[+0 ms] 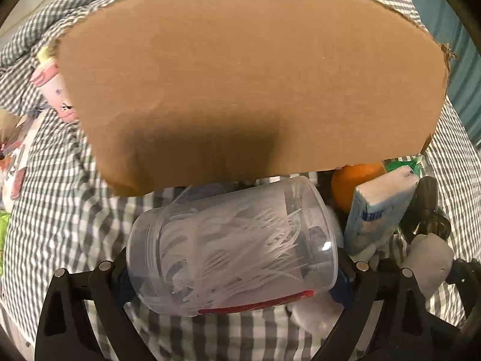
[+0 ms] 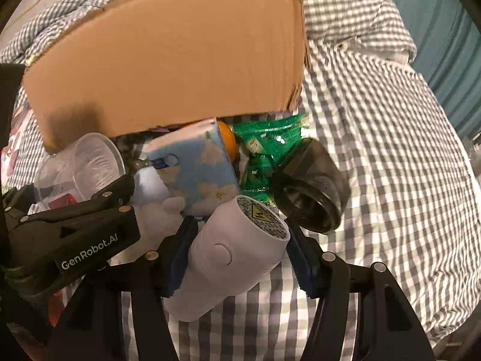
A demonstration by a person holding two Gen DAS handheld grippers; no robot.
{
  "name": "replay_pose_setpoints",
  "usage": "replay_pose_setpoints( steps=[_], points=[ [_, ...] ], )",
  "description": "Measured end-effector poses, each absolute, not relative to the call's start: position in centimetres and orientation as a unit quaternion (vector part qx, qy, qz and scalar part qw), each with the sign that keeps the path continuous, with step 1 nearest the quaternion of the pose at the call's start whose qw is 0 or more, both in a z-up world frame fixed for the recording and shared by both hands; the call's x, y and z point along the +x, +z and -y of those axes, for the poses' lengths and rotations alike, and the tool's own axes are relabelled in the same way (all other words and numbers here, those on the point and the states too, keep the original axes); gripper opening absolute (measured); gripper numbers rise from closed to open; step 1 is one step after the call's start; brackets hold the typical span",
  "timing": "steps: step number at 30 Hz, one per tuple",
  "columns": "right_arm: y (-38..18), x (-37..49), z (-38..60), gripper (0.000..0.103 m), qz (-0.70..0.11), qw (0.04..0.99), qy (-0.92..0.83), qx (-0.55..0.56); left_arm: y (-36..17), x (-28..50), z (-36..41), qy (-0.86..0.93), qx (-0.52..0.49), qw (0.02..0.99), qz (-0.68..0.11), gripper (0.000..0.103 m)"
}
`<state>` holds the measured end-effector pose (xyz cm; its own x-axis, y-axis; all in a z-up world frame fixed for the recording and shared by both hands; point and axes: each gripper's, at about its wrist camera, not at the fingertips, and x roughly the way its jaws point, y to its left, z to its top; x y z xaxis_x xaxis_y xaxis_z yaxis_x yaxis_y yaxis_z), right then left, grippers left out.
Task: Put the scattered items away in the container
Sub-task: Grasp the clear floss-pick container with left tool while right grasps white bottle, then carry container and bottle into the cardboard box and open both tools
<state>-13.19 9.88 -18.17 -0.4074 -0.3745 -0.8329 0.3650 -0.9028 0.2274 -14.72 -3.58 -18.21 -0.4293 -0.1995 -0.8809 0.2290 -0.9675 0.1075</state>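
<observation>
We have the left claw [image 1: 231,270] pinching a clear plastic jar of white floss picks [image 1: 231,249], held on its side just in front of the brown cardboard box [image 1: 240,75] on the grey-checked bed cover [image 2: 375,150]. The right claw [image 2: 240,258] is clamped on a pale lilac cylindrical appliance with a yellow warning label [image 2: 231,252]. Both loads crowd the same low side of the box, beside a blue-and-white tissue pack [image 2: 192,168], an orange fruit [image 2: 227,141], a green foil packet [image 2: 267,144] and a dark glass jar lying on its side [image 2: 312,189].

Risks, as we judge them:
- smooth, round jar could slip or roll out of the pads
- claws may collide — they sit very close
- the box opening is not visible from here, so a blind drop may land on the bed
</observation>
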Motion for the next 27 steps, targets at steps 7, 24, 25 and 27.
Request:
replay_pose_setpoints(
  steps=[7,24,25,27],
  points=[
    [-15.5,-13.1,-9.3,0.058,0.004,0.211,-0.855,0.474,-15.8,-12.4,5.0,-0.854,0.503,0.135,-0.014,0.098],
    [-7.0,-13.8,-11.8,0.058,0.027,0.221,-0.887,0.405,-7.4,-11.0,4.5,-0.887,0.436,0.15,0.006,0.098],
    [-6.3,-14.4,-11.8,0.058,0.029,0.222,-0.889,0.399,-6.5,-11.4,4.4,-0.891,0.428,0.149,0.009,0.098],
    [-4.8,-15.3,-11.6,0.058,0.026,0.224,-0.894,0.387,-5.4,-12.0,4.4,-0.897,0.418,0.146,0.01,0.098]
  ],
)
